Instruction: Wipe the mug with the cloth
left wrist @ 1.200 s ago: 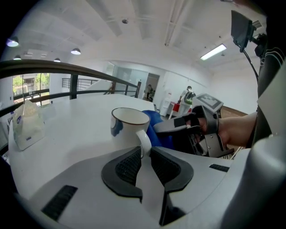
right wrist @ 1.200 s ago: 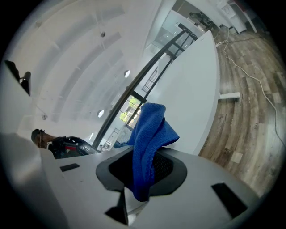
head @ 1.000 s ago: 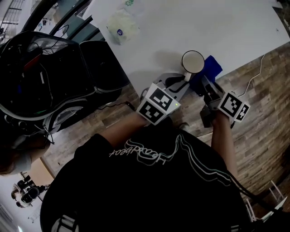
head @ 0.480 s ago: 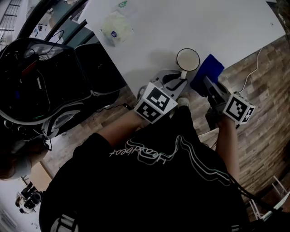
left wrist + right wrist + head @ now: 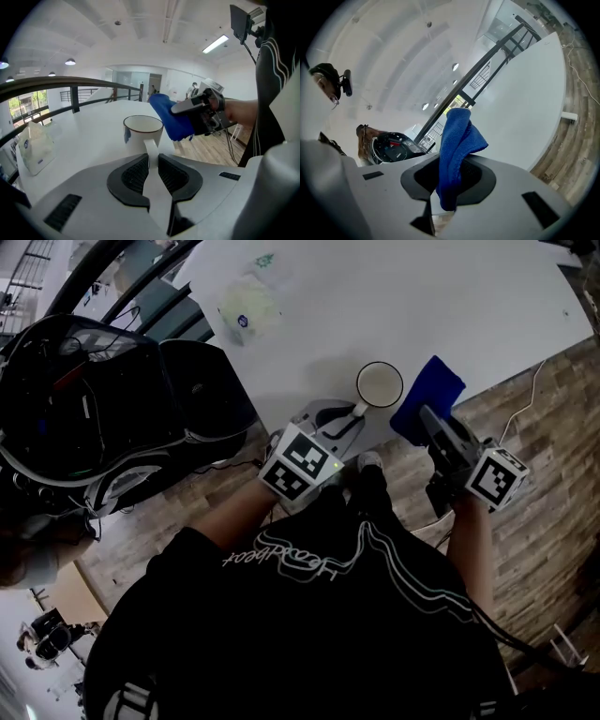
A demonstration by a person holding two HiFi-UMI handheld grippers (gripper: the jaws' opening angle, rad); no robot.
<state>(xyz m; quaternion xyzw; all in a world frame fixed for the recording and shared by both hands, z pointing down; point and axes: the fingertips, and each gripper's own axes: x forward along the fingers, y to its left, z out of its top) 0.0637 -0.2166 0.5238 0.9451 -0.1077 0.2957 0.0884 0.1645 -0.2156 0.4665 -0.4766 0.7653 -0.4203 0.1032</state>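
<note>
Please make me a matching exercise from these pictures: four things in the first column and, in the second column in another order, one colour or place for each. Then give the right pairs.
Things
1. mug
2. cloth
3. plastic bag
4. black bag

Colour or place
a. blue, pinched in the right gripper
b. pale, lying on the white table, far from the person
c. beside the table, not on it
d. white with a dark rim, near the table's edge

Right pairs: 1-d, 2-a, 3-b, 4-c
</note>
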